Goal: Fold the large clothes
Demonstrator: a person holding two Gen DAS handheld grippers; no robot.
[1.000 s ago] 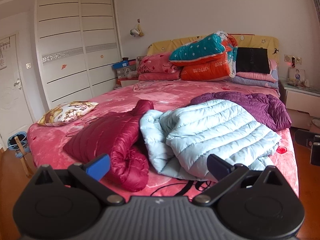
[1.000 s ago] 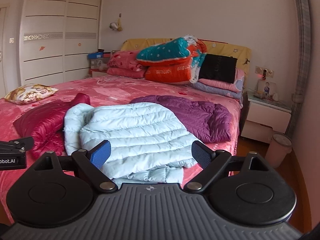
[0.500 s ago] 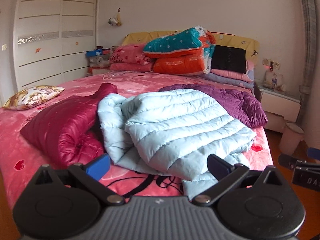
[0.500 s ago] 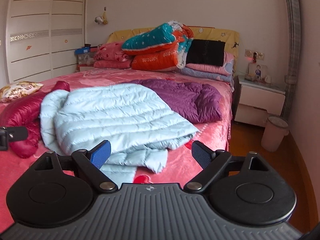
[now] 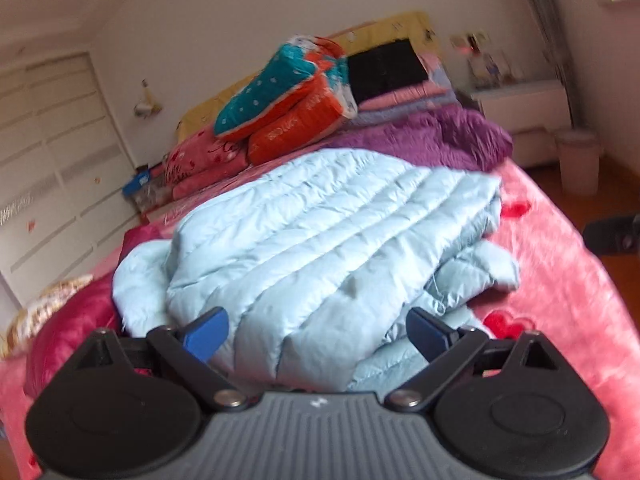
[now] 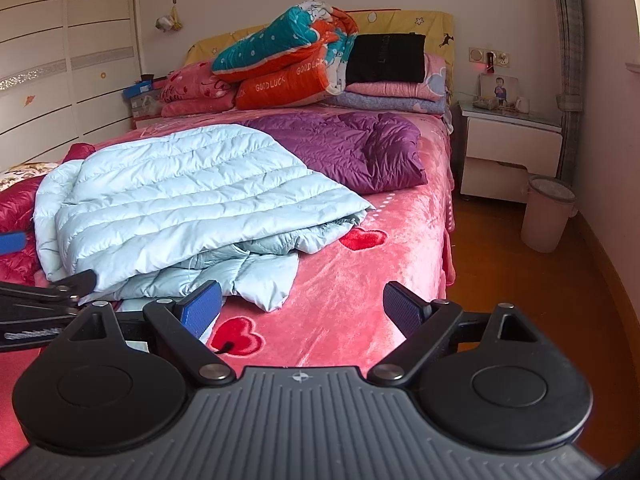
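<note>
Fingers (image 5: 218,330) of the left gripper (image 5: 316,334) stand apart, having just narrowed slightly, astride the light blue jacket's (image 5: 320,236) near edge at lower centre, not yet pinching. Right gripper (image 6: 302,306) gapes empty over the bed (image 6: 360,280). Best to seize one hem layer at each corner, not the whole bunch.

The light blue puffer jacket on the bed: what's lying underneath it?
Under the light blue jacket lies the pink bedspread; its left edge overlaps a dark red jacket. Anything beneath its middle is covered.
</note>
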